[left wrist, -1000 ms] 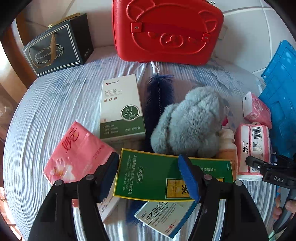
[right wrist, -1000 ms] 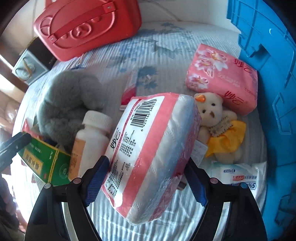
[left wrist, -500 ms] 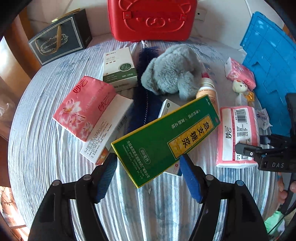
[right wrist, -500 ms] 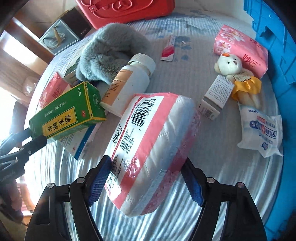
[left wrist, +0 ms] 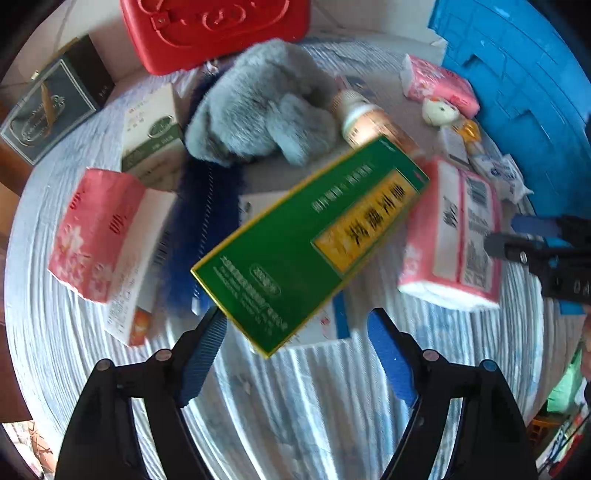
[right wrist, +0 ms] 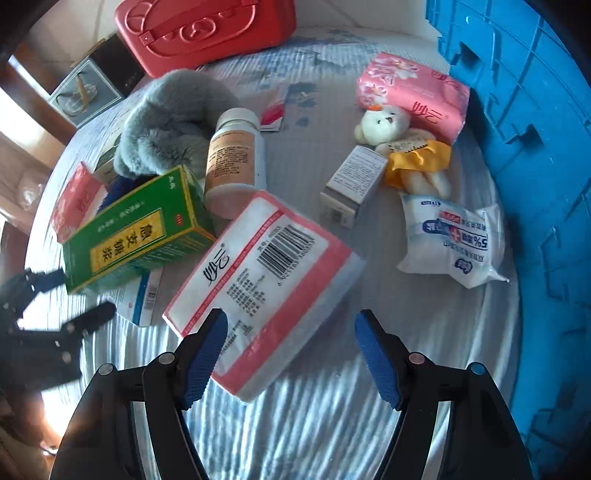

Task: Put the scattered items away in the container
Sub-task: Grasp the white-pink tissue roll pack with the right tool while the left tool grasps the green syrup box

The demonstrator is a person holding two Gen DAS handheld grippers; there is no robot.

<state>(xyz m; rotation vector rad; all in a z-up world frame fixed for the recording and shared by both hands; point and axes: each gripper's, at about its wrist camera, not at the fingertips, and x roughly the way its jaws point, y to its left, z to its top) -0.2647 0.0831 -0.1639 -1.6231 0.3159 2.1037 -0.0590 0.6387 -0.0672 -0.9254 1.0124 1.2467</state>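
Note:
My left gripper (left wrist: 295, 332) points down over the bed and its jaws are opening. The green medicine box (left wrist: 310, 243) tilts just beyond them, its low corner by the left pad (left wrist: 201, 354), and the right pad stands clear of it. In the right wrist view the green box (right wrist: 136, 236) rests on other boxes. The jaws of my right gripper (right wrist: 291, 325) are closing. The pink tissue pack (right wrist: 258, 288) lies partly between them against the left pad (right wrist: 207, 354), with a gap to the right pad. The blue crate (right wrist: 535, 147) stands at the right.
On the striped bedcover lie a grey plush (right wrist: 166, 125), a pill bottle (right wrist: 232, 155), a small bear (right wrist: 406, 147), a wipes pack (right wrist: 454, 236), a second tissue pack (right wrist: 410, 92) and a small grey box (right wrist: 354, 177). A red case (right wrist: 207, 33) and a dark gift bag (left wrist: 51, 99) stand behind.
The green box, gripped a second ago, has tipped forward out of the widening left jaws. The tissue pack no longer fills the right jaws and sits leftward. Both grippers have shifted over the bed.

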